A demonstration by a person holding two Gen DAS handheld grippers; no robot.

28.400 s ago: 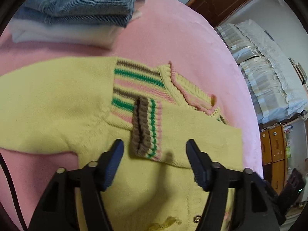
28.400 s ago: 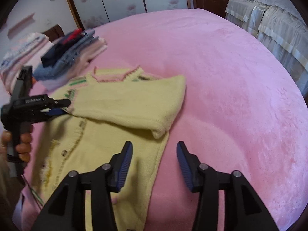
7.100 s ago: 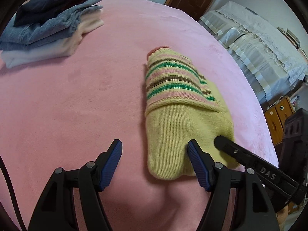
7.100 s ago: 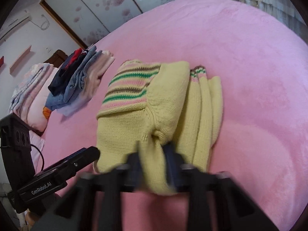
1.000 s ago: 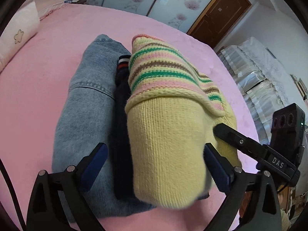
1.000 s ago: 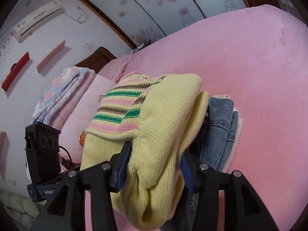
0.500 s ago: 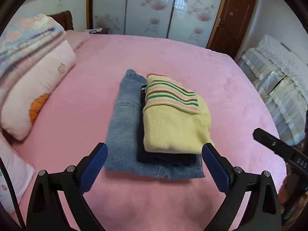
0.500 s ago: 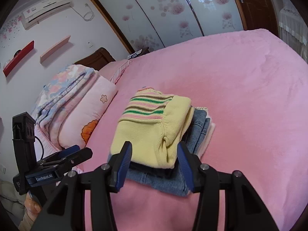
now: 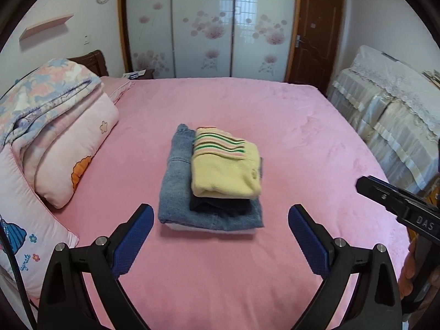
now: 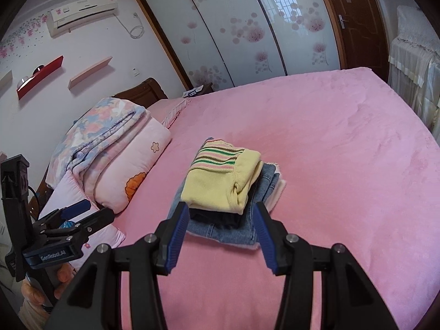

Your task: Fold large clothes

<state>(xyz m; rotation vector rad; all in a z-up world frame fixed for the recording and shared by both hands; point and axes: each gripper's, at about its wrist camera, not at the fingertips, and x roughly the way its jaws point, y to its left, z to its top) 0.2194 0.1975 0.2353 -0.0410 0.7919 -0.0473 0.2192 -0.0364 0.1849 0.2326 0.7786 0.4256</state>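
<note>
A folded yellow sweater with green, pink and brown stripes [image 9: 224, 170] [image 10: 220, 178] lies on top of a stack of folded clothes: a dark garment [image 9: 220, 205], blue jeans [image 9: 176, 184] [image 10: 264, 189] and a pale piece underneath. The stack rests in the middle of the pink bed [image 9: 288, 126] [image 10: 343, 165]. My left gripper [image 9: 221, 228] hangs open well back from the stack, with nothing between its blue pads. My right gripper [image 10: 221, 224] is also open and empty, held above the bed short of the stack. Each gripper shows at the edge of the other's view.
Pink pillows [image 9: 74, 154] [image 10: 132, 162] and a folded floral quilt [image 9: 41, 96] lie along the bed's left side. A cloth-covered piece of furniture [image 9: 393, 115] stands on the right. Sliding wardrobe doors [image 9: 206, 24] and a brown door [image 9: 316, 30] are behind the bed. A hand [image 10: 41, 288] holds the left gripper.
Both grippers let go of the yellow sweater on the stack and pulled back and up. The stack now looks small and far, and more of the room shows.
</note>
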